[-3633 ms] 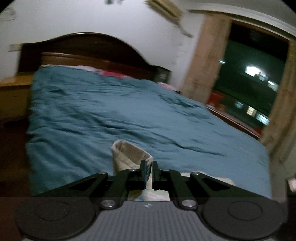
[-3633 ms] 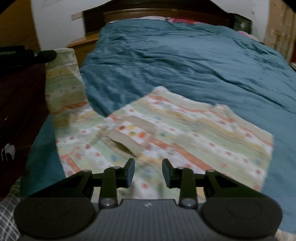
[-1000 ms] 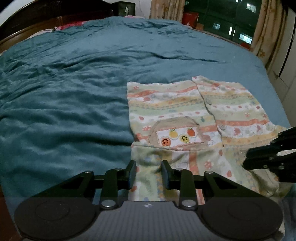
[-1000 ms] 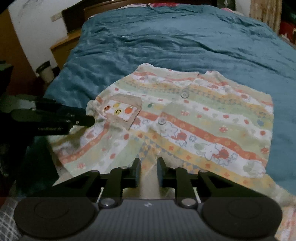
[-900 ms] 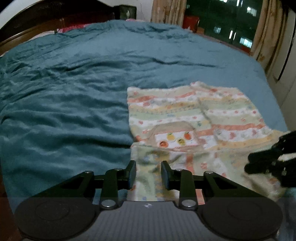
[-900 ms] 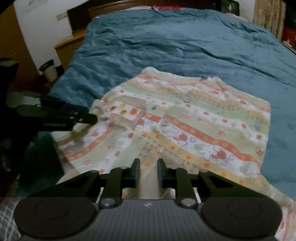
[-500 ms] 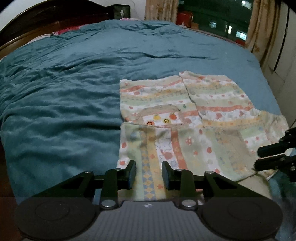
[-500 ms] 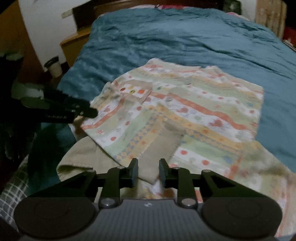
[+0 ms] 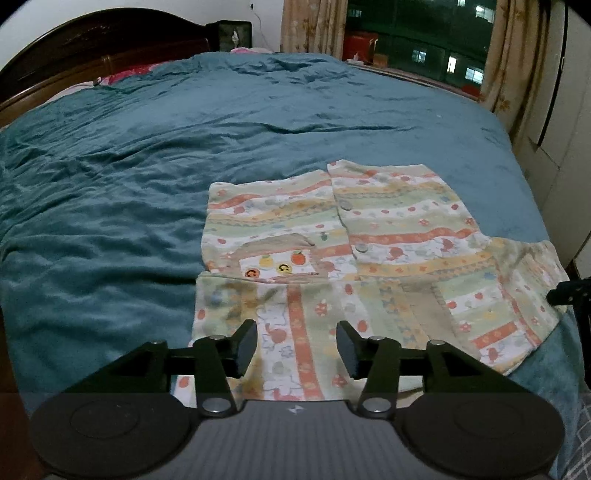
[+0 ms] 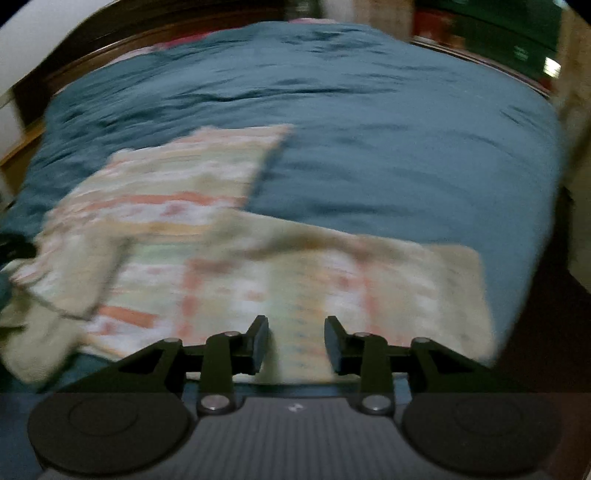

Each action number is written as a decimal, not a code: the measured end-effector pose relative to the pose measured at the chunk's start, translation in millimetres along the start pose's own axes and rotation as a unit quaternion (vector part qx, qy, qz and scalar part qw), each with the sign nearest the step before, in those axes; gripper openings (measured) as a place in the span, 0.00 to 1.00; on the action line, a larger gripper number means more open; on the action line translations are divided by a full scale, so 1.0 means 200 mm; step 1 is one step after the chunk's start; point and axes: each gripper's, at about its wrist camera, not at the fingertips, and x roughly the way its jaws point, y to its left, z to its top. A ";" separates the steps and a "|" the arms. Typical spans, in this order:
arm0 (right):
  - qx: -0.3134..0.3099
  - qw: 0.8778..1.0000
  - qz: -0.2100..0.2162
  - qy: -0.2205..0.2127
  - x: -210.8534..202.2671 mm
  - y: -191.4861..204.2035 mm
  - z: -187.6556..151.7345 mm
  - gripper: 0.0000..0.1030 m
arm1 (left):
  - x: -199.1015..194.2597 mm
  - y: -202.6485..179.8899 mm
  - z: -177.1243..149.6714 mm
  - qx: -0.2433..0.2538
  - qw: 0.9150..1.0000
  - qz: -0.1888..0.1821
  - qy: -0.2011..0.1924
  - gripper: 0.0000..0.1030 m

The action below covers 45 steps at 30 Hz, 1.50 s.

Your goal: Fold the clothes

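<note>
Shirt (image 9: 373,236), small, striped in orange, green and cream with printed animals and fruit, lies flat on the teal bedspread (image 9: 184,140) near the foot of the bed. Front faces up: two buttons down the placket, a beige chest pocket (image 9: 275,258) with fruit and smiley prints. Near part of the garment is folded over across the body, its edge running just below the pocket (pattern on the folded part runs crosswise to the stripes above).

Left claw (image 9: 297,341) hangs over the near edge of the folded part, jaws about half apart and just been opening; cloth shows beneath the gap but the pads press on nothing. Right claw (image 10: 295,341) sits over the shirt's other side, jaws moderately apart and likewise just been opening, nothing gripped. Right wrist view is badly motion-blurred, so cloth detail there cannot be made out. A tip of the right claw shows at the far right edge of the left wrist view, beside the sleeve.

Beyond: dark wooden headboard (image 9: 92,40), pink pillow edge, curtains (image 9: 314,29) and a night window.
</note>
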 end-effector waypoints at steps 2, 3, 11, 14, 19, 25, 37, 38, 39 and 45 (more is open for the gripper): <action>0.031 0.999 -0.023 -0.002 0.01 -0.13 -0.03 0.32 | 0.00 -0.01 0.00 0.002 1.000 0.003 0.002 0.50; 0.046 0.998 -0.032 -0.003 0.02 -0.18 -0.05 0.32 | 0.00 -0.01 0.00 0.002 1.000 0.004 0.004 0.51; 0.128 0.989 -0.067 -0.006 0.07 -0.47 -0.13 0.33 | 0.02 -0.03 0.01 0.003 1.000 0.016 0.015 0.51; 0.147 0.987 -0.070 -0.007 0.10 -0.53 -0.13 0.36 | 0.03 -0.04 0.01 0.005 1.000 0.018 0.017 0.51; 0.164 0.984 -0.071 -0.005 0.14 -0.58 -0.14 0.44 | 0.03 -0.05 0.00 0.006 1.000 0.020 0.022 0.52; 0.178 0.982 -0.060 -0.005 0.18 -0.61 -0.15 0.44 | 0.03 -0.05 0.00 0.005 0.999 0.023 0.023 0.52; 0.205 0.977 -0.044 -0.022 0.19 -0.63 -0.16 0.18 | 0.01 -0.01 -0.01 0.000 0.999 0.031 0.023 0.52; 0.203 0.978 -0.045 -0.026 0.17 -0.62 -0.16 0.12 | 0.00 -0.01 -0.01 -0.001 0.999 0.031 0.021 0.52; 0.200 0.978 -0.047 -0.030 0.15 -0.61 -0.15 0.11 | 0.00 -0.01 -0.01 -0.001 0.999 0.032 0.020 0.52; 0.167 0.983 -0.031 -0.070 -0.04 -0.47 -0.03 0.08 | -0.02 0.03 -0.02 -0.010 0.999 0.034 0.016 0.52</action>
